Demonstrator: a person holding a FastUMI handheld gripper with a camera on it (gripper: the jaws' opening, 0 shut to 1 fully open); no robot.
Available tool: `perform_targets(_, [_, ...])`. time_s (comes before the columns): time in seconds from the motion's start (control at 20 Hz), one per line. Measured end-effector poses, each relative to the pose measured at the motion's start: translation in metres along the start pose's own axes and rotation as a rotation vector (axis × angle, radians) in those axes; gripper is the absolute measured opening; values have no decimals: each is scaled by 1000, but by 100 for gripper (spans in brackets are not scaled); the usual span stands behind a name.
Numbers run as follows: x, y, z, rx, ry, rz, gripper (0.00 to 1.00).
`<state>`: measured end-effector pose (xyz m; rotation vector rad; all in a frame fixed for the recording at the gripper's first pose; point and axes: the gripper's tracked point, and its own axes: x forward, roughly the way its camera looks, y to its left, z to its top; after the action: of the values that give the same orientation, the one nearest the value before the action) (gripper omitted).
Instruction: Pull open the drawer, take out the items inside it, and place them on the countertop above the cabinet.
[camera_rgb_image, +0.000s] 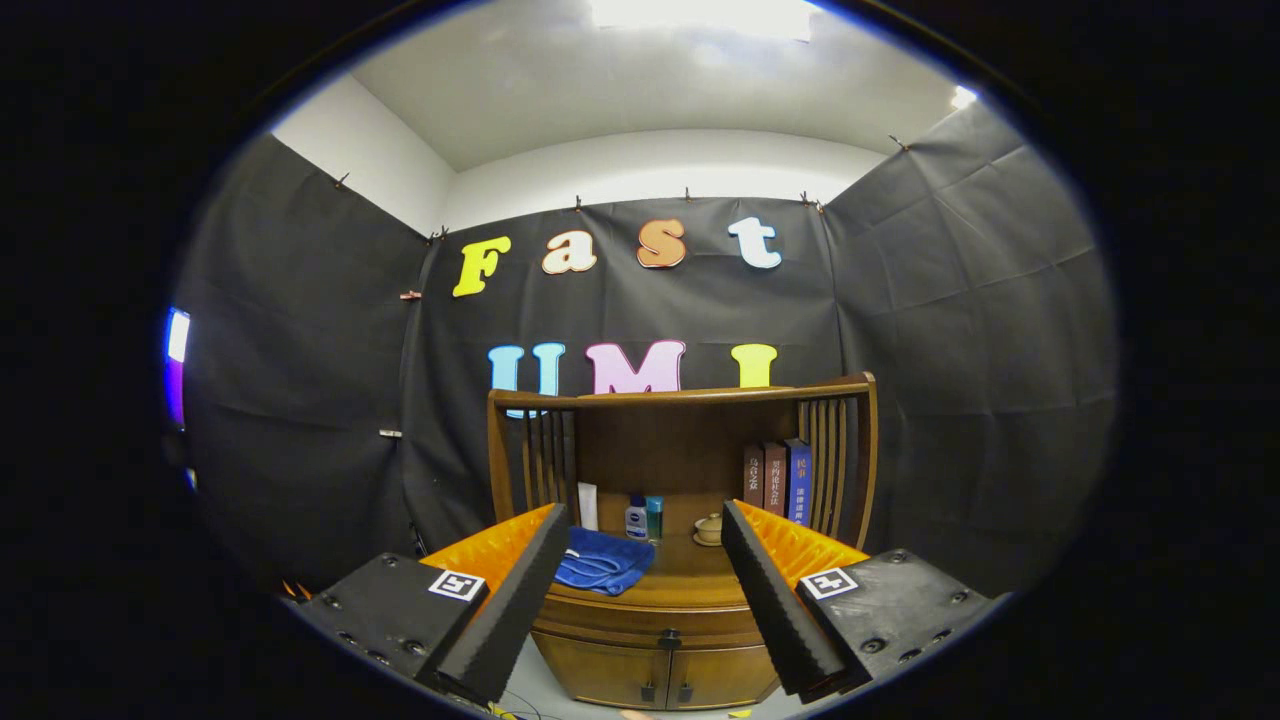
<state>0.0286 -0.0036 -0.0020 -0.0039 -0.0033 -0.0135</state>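
Here, gripper: fingers spread wide, nothing between the pads, holding nothing; it hangs in front of the cabinet and apart from it
Fingers: black ribbed pads on orange backing, each with a square marker tile on its black mount
Cabinet: brown wood, seen straight on between and beyond the fingers, standing against the black cloth wall
Drawer: shut, flush under the countertop edge, long axis running side to side, front facing the gripper; dark knob at its middle; contents hidden
Lower doors: two, closed, small dark pulls where they meet
Countertop: wooden, curved front edge, framed by a slatted rail at back and sides
On countertop: blue cloth crumpled at the front left, just beyond the left fingertip; white tube, small blue-capped bottle and teal box standing in a row at the back; small pale lidded cup right of them
Books: three, upright, spines toward the gripper, at the back right against the slats
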Motion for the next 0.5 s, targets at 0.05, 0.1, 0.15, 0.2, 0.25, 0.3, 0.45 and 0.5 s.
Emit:
perform_targets(0.05, [1,0,0,1,0,-1,99])
perform_targets(0.1, [3,-1,-1,0,1,-2,99])
perform_targets(0.15, [3,-2,-2,-2,2,-6,99])
perform_targets(0.2, [5,-3,-5,-4,5,-10,99])
perform_targets(0.25, [6,-4,-8,-5,9,-15,99])
perform_targets(0.3, [8,-5,-11,-4,12,-16,99])
perform_targets(0.45, [13,-6,-23,14,12,-21,99])
perform_targets(0.5, [16,-6,-31,17,17,-23,99])
